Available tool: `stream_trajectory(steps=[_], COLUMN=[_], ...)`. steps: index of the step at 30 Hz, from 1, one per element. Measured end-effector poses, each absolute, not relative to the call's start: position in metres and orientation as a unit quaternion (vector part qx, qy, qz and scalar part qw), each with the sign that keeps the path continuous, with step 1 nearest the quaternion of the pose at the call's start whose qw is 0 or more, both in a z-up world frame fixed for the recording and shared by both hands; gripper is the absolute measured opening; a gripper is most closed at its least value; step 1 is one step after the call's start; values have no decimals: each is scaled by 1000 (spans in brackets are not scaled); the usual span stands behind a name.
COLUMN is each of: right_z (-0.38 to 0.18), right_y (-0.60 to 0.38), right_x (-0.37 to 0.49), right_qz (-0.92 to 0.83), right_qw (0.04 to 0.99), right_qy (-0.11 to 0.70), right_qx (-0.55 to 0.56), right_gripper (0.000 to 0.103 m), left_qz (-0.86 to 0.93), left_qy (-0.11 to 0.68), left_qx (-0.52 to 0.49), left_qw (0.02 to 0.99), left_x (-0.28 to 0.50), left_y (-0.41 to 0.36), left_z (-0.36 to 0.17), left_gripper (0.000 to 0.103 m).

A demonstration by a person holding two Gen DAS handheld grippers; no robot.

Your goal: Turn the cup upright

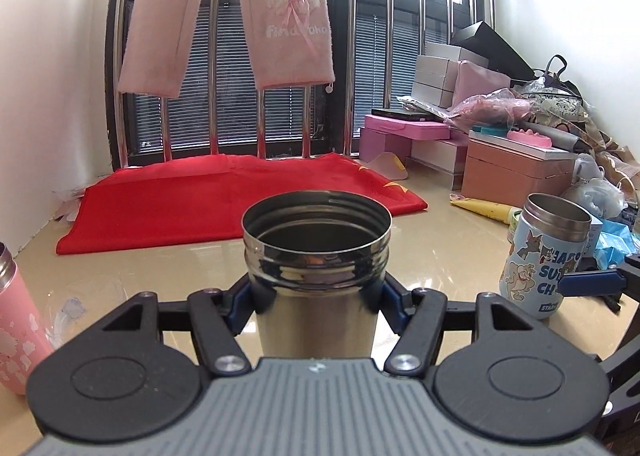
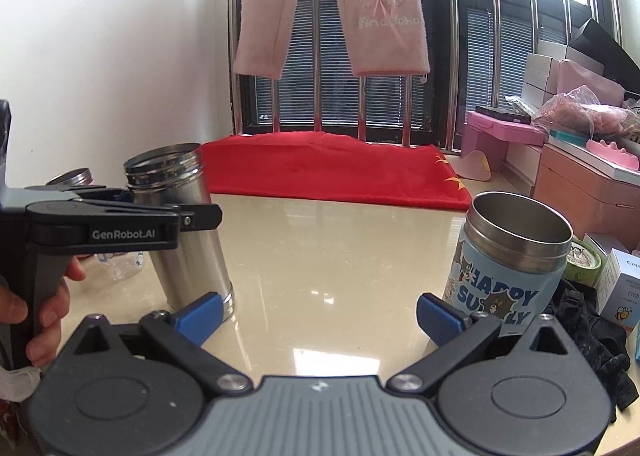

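Observation:
A plain steel cup [image 1: 316, 276] stands upright with its threaded mouth up, base on the beige tabletop [image 2: 320, 256]. My left gripper [image 1: 316, 300] is shut on the steel cup just below the threads; the right wrist view shows it gripping the cup [image 2: 180, 232] from the left. A blue cartoon-printed cup [image 2: 508, 260] stands upright at the right; it also shows in the left wrist view [image 1: 544, 260]. My right gripper [image 2: 320, 316] is open and empty, with the blue cup just beyond its right finger.
A pink bottle [image 1: 16, 320] stands at the far left. A red cloth [image 1: 224, 207] lies at the back by the window rails. Boxes and bags [image 1: 520, 159] pile at the right. Small boxes and a black cloth [image 2: 592, 332] lie by the blue cup.

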State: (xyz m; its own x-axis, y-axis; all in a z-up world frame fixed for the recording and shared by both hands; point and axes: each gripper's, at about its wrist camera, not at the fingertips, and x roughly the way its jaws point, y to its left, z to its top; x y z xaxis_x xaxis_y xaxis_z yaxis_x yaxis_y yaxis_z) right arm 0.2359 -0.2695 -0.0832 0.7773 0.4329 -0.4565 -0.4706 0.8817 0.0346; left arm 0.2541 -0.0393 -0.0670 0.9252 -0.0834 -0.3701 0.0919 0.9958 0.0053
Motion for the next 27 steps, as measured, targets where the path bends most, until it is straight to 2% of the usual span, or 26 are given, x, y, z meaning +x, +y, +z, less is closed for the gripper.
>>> stream_trajectory(steps=[2, 6, 8, 17, 27], right_z=[-81, -73, -69, -58, -55], right_y=[-269, -268, -269, -264, -259], right_x=[233, 222, 212, 136, 62], right_qz=[240, 241, 241, 242, 233], right_qw=[943, 946, 948, 955, 958], right_qy=[228, 215, 207, 173, 166], right_qx=[-41, -36, -32, -7, -7], right_gripper=[103, 103, 103, 103, 103], left_qz=[-43, -46, -40, -20, 35], left_qy=[174, 155, 148, 143, 178], left_qx=[14, 12, 7, -18, -16], left_qw=[984, 987, 988, 989, 983], left_x=[248, 232, 218, 113, 22], left_y=[-38, -33, -29, 7, 36], left_z=[-61, -45, -35, -8, -22], left_gripper=[80, 89, 102, 103, 103])
